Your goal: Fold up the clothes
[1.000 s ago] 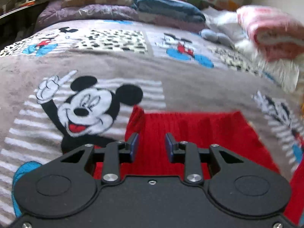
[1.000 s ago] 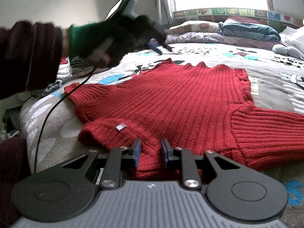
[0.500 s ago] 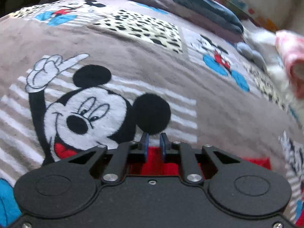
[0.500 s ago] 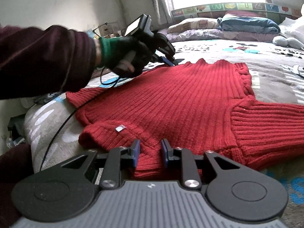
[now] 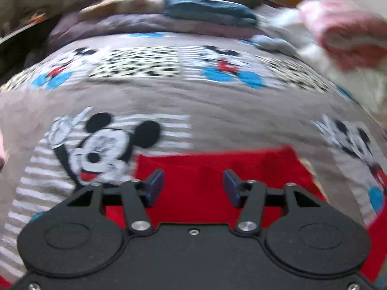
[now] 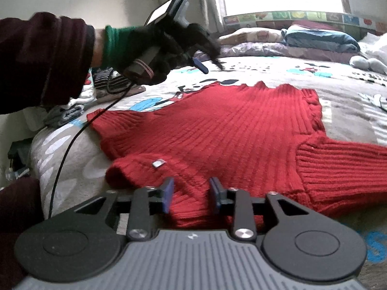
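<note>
Both grippers letting go: left gripper (image 5: 192, 184) jaws opening, lifted clear above the red sweater (image 6: 225, 130) hem, right gripper (image 6: 191, 194) jaws opening astride its collar, sweater flat on bed (image 5: 217, 106), spread done, fold next.

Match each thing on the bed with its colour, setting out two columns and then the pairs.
Things:
1. sweater
2. glove
3. folded blanket
4. cuff

Colours:
A. green
B. red
C. black
D. blue

Pairs: 1-B, 2-C, 3-D, 4-A
</note>
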